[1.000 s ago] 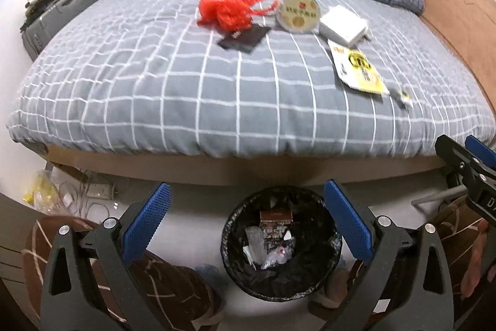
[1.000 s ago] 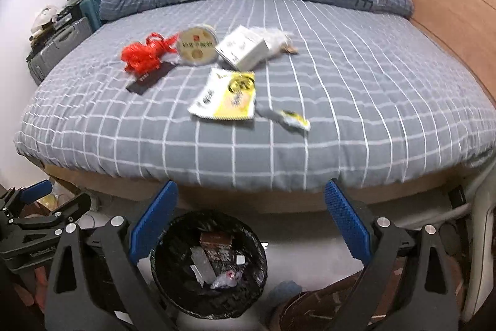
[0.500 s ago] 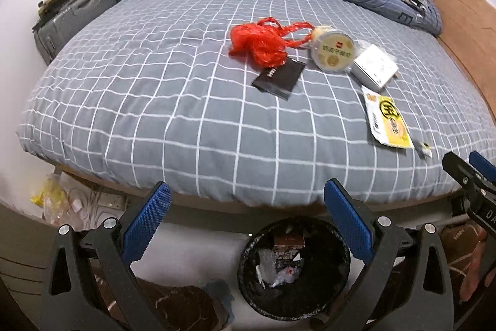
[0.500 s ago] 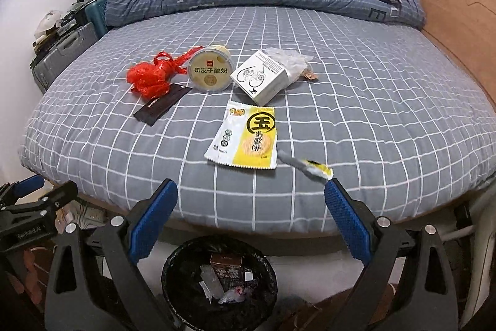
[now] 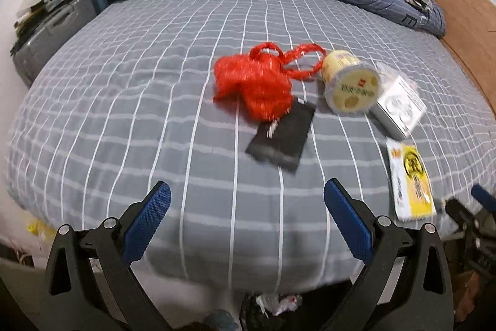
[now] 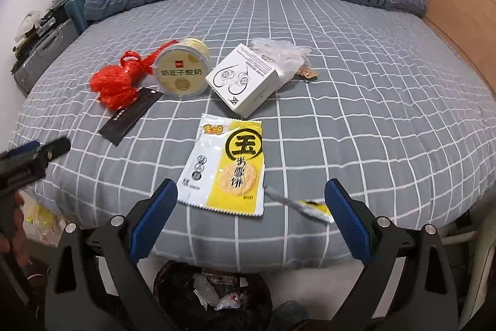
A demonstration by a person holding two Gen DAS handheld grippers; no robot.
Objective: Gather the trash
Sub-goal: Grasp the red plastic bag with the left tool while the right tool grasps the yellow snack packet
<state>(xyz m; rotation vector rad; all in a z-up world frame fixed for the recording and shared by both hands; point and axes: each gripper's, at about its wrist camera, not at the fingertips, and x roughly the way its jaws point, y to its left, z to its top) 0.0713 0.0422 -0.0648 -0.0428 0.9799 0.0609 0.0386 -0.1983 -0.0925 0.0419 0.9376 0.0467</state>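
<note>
A: What does the left wrist view show?

B: The left gripper (image 5: 247, 208) hangs over the near edge of the bed (image 5: 124, 101), its blue fingers (image 5: 145, 222) spread wide with nothing between them. Ahead lies a red mesh bag (image 5: 255, 82) overlapping a black packet (image 5: 282, 137); just right of it, a yoghurt cup (image 5: 352, 87) on its side, then a white box (image 5: 398, 109) and a yellow snack wrapper (image 5: 410, 179) nearer the edge.

A: And the right wrist view?

B: The right gripper (image 6: 251, 207) also has its fingers (image 6: 153, 221) wide apart and empty. The yellow snack wrapper (image 6: 229, 166) lies flat just ahead of them, a small torn strip (image 6: 299, 205) beside it near the right finger. The bin (image 6: 214, 295) sits on the floor below the bed edge, with scraps in it. The left gripper shows at the left border.
</note>
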